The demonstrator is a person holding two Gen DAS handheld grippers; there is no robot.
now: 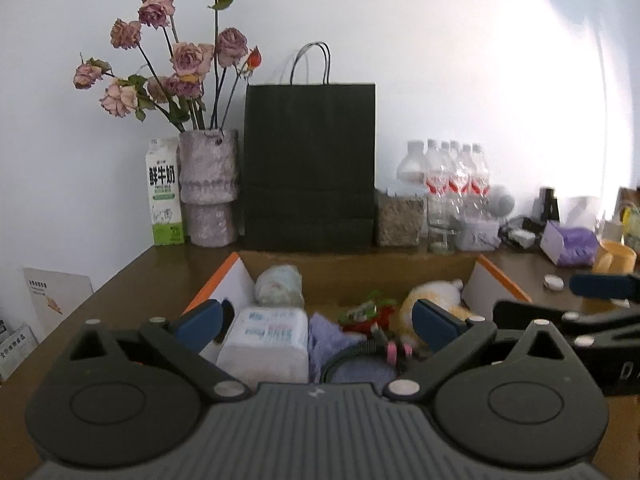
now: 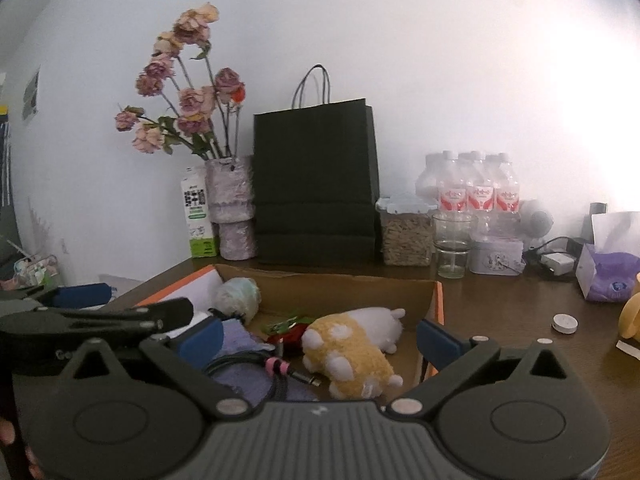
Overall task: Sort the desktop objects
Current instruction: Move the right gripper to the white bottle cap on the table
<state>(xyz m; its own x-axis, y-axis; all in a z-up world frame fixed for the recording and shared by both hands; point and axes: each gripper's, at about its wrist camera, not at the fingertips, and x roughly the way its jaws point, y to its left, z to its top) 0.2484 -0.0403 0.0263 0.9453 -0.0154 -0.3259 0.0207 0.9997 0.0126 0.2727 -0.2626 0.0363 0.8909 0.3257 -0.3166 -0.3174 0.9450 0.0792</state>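
- Brown bench point(image 2: 500, 308) along white wall; cardboard box point(image 2: 352, 284) mid-bench holds plush toy point(image 2: 352, 344), cable point(image 2: 256, 364).
- Left tongs point(image 1: 316, 316) and right tongs point(image 2: 316, 336) both spread, empty.
- We'd drop straight onto one item, avoiding the cable.

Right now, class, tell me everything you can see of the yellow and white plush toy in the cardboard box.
The plush toy is a soft, fuzzy stuffed animal, yellow with white patches, white paws and a white end. It lies on its side inside the open cardboard box, near the box's right wall. Its yellow end sits close to a black cable with pink bands; red and green items lie just behind it. Neither tool holds it.
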